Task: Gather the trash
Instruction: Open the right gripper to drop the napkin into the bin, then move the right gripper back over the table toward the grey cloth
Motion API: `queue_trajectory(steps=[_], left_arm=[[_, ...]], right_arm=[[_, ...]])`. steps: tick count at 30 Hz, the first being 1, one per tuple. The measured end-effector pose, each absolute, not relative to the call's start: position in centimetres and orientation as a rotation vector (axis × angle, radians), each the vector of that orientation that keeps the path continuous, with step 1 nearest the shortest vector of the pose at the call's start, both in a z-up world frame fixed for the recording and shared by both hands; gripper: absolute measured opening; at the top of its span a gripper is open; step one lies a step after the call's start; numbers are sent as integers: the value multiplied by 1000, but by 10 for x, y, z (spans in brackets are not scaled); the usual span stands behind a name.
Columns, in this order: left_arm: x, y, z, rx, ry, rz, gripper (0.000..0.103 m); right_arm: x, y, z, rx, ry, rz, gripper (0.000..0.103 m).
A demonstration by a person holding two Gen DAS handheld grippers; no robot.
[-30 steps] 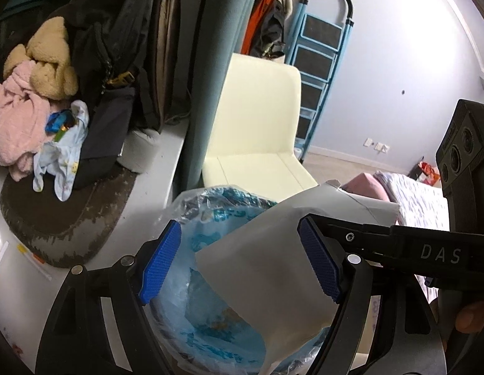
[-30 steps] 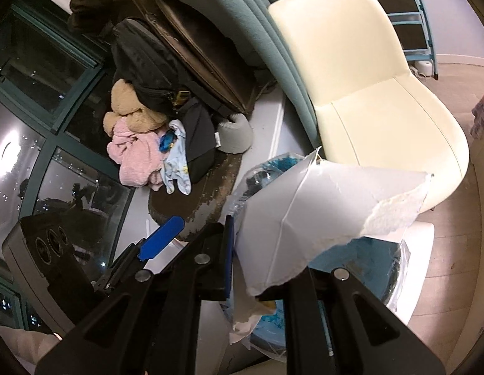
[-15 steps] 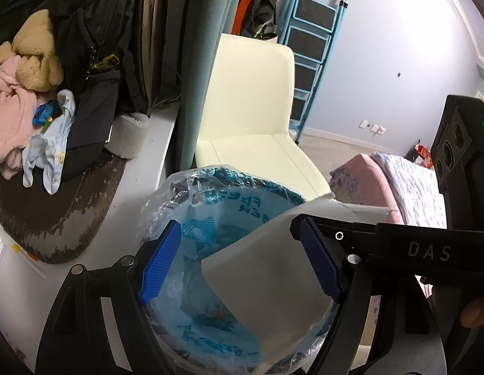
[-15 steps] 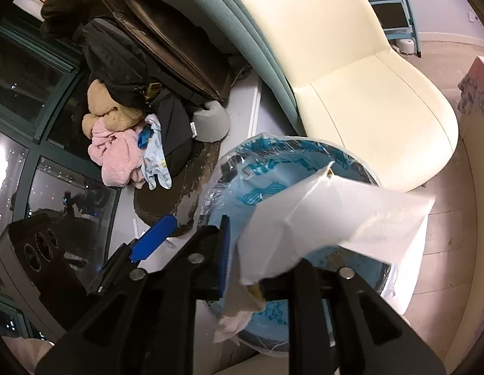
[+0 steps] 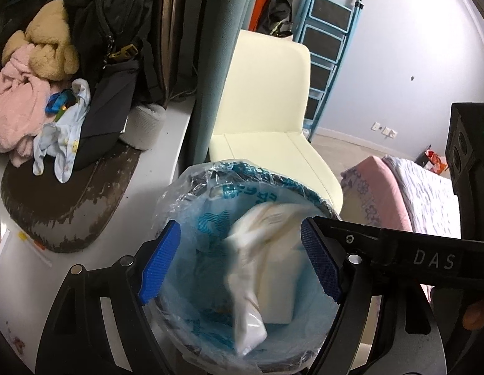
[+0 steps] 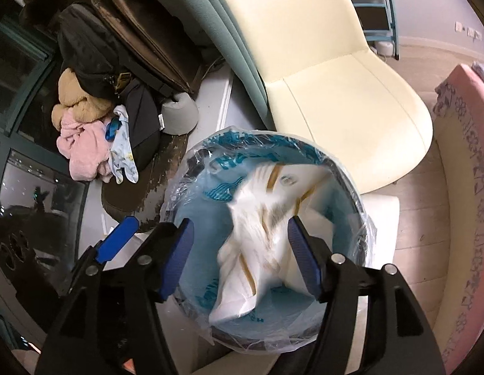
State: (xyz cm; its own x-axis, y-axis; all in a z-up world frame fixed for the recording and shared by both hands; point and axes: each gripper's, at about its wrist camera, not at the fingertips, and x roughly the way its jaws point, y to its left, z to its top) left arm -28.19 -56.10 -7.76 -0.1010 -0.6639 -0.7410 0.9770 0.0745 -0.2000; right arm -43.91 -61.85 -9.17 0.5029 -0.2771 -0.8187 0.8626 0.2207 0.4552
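A round bin (image 5: 185, 193) (image 6: 351, 193) lined with a clear, blue-printed plastic bag stands right below both grippers. A crumpled white paper wrapper (image 5: 257, 250) (image 6: 257, 228), blurred by motion, drops free inside the bag. My right gripper (image 6: 240, 259) hangs over the bin with its jaws opening; the wrapper shows between its blue pads (image 6: 304, 259) but they do not touch it. My left gripper (image 5: 240, 264) is open above the same bin, holding nothing. The left gripper's blue pad (image 6: 117, 243) also appears in the right wrist view.
A cream chair (image 5: 267, 109) (image 6: 335, 78) stands just behind the bin beside a teal curtain (image 5: 217, 62). On the white ledge at left lie clothes (image 5: 20, 109), a black bag (image 5: 117, 62) and a brown mat (image 5: 64, 206). A pink-covered bed (image 5: 398, 193) is right.
The right gripper has opened and let go of the white wrapper, which has fallen from above the rim down into the bin. The left gripper stays open.
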Motion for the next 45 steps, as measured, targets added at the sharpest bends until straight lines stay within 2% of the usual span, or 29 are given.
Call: queue_trajectory(steps=[16, 19, 24, 35, 45], left_arm=[[-259, -529, -58, 428, 771, -1441, 81], [-247, -512, -54, 421, 731, -1395, 81], [-215, -462, -54, 402, 697, -1274, 83], [-118, -321, -59, 252, 782, -834, 86], [-84, -176, -74, 215, 867, -493, 86]], right_arm=[[-405, -599, -68, 960, 664, -833, 60], [-381, -593, -63, 925, 667, -796, 63], [-313, -560, -60, 821, 732, -650, 64], [-196, -455, -66, 623, 925, -370, 64], [-113, -308, -89, 387, 1141, -78, 64]])
